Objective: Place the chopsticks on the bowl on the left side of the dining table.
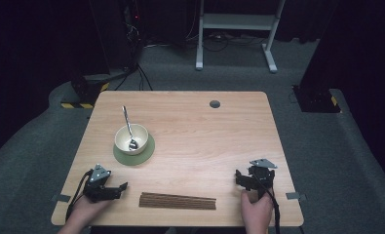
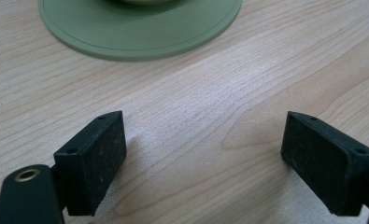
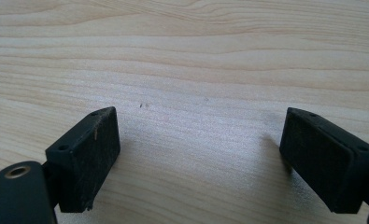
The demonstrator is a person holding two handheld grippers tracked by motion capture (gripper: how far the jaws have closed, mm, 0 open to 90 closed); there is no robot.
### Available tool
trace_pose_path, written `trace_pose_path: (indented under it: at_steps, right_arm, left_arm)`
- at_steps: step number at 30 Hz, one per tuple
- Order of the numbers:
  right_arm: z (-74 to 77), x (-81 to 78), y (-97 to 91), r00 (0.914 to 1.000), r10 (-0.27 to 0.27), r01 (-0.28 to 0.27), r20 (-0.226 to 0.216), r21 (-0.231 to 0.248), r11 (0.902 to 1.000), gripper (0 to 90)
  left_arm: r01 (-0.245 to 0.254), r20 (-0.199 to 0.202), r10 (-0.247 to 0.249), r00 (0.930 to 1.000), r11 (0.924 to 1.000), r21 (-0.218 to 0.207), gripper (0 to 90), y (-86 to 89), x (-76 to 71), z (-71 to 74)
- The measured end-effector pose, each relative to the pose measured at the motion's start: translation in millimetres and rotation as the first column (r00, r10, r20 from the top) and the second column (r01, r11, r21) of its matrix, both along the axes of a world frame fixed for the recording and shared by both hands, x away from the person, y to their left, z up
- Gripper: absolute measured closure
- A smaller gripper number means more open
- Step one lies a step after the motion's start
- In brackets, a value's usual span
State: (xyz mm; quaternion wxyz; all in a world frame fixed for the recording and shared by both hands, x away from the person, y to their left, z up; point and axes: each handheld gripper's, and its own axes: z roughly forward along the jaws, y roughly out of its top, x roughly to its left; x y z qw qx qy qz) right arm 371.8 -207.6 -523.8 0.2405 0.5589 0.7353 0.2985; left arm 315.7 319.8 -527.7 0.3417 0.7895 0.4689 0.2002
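Both hands came in at the bottom edge of the high view, each holding a tool low over the bench (image 1: 195, 117). Between them, near the front edge, lay the bundle of dark brown sticks (image 1: 177, 201), flat on the wood, its long axis running left to right across the bench, roughly parallel to the front edge; which end was the tip could not be made out. Left of it, the left tool (image 1: 124, 186) pointed toward the sticks' left end, near it but apart, with its jaws spread wide and nothing between them; in the left gripper view its pads (image 2: 97, 163) stood over bare wood grain. Right of the bundle, the right tool (image 1: 239, 176) was likewise spread wide and empty, its pads (image 3: 89, 156) over bare wood in the right gripper view. No brand, label or writing could be read on anything. Farther back on the left side, a cream bowl (image 1: 131, 139) stood on a round green coaster (image 1: 146, 153), with a metal spoon (image 1: 128, 127) leaning in it, handle pointing away from the person. A small dark round hole (image 1: 214, 104) sat near the far edge of the bench.
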Motion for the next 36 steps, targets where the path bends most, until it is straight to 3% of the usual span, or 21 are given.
trace_pose_path:
  at_steps: [3,13,17,20,25,30,32,36]
  right_arm:
    - [-0.1,-2.6,2.1,0.9996,-0.03,0.03,0.0,0.001,0.9996,11.5]
    - [-0.1,-3.8,1.3,0.9999,-0.017,0.017,-0.002,0.006,0.9998,11.3]
    - [0.4,-4.1,-0.1,0.9999,-0.01,0.011,-0.006,0.012,0.9999,11.8]
    - [3.0,-1.6,-1.2,0.9994,-0.024,0.025,-0.026,0.039,0.9989,10.7]
    - [4.3,-5.3,10.6,0.9999,0.011,-0.011,-0.011,0.009,0.9999,10.6]
    - [5.0,-13.0,20.1,0.9992,0.039,-0.039,-0.009,0.015,0.9991,10.7]
    - [5.5,-15.7,22.2,0.999,0.043,-0.043,-0.007,0.01,0.999,10.8]
    - [4.8,-19.6,21.4,0.9992,0.039,-0.039,-0.007,0.001,0.9992,10.8]
  left_arm:
    - [0.0,0.0,0.0,1.0,1.0,0.004,14.0,-0.1,0.3,0.2]
    - [0.013,-0.025,-0.013,0.9996,0.9999,0.004,13.1,0.8,1.7,2.3]
    - [-0.003,-0.033,0.003,0.9994,0.9998,-0.02,14.8,3.1,3.3,4.1]
    - [0.001,-0.017,-0.001,0.9999,0.9994,-0.035,15.3,5.9,2.9,9.2]
    - [0.049,0.022,-0.048,0.9986,0.9985,-0.025,17.2,-0.6,2.0,19.6]
    - [0.101,0.037,-0.099,0.9944,0.9923,-0.071,23.5,-15.1,-0.8,23.3]
    - [0.137,0.031,-0.136,0.9903,0.9883,-0.067,26.3,-23.8,-2.1,21.7]
    - [0.225,0.043,-0.222,0.974,0.9716,-0.074,32.9,-43.3,-4.8,22.6]
